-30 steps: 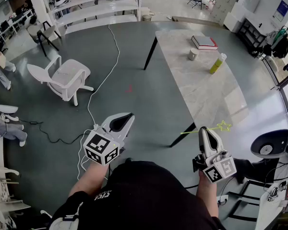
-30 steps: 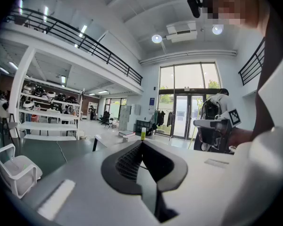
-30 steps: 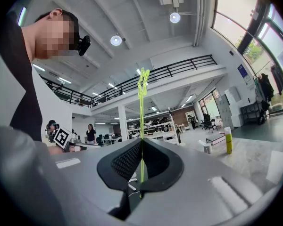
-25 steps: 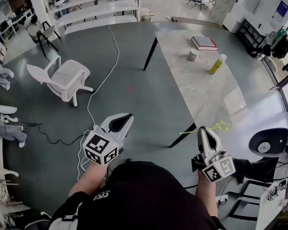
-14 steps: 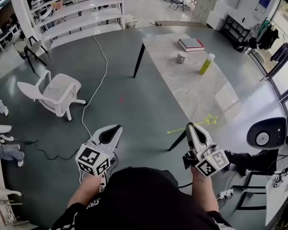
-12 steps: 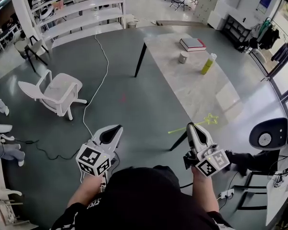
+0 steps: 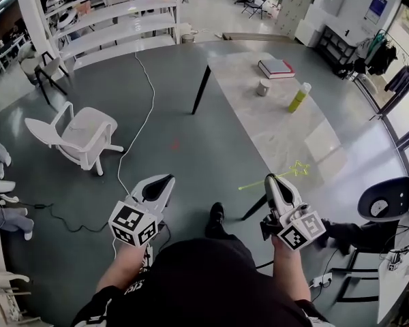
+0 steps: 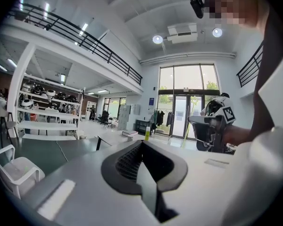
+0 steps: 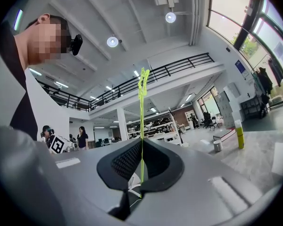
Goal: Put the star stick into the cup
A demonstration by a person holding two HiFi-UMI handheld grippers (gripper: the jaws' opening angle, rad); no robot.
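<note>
A thin yellow-green star stick (image 7: pixel 253 184) lies crosswise in my right gripper (image 7: pixel 271 180), which is shut on it; the star end (image 7: pixel 298 168) reaches out over the near corner of the table. In the right gripper view the stick (image 9: pixel 142 121) stands upright between the closed jaws. The cup (image 7: pixel 263 87), small and pale, stands far off on the long marble table (image 7: pixel 286 138), also seen in the right gripper view (image 9: pixel 218 146). My left gripper (image 7: pixel 165 181) is held over the floor to the left, shut and empty (image 8: pixel 141 145).
A yellow bottle (image 7: pixel 299 97) and a stack of books (image 7: pixel 276 67) stand near the cup. A white chair (image 7: pixel 78 131) and a white cable (image 7: pixel 140 125) are on the floor at left. White shelving (image 7: pixel 116 19) is at the back, a black stool (image 7: pixel 382 206) at right.
Both grippers have been carried forward toward the table, the view has shifted with them, and a shoe now shows between them. The grip on the stick is unchanged.
</note>
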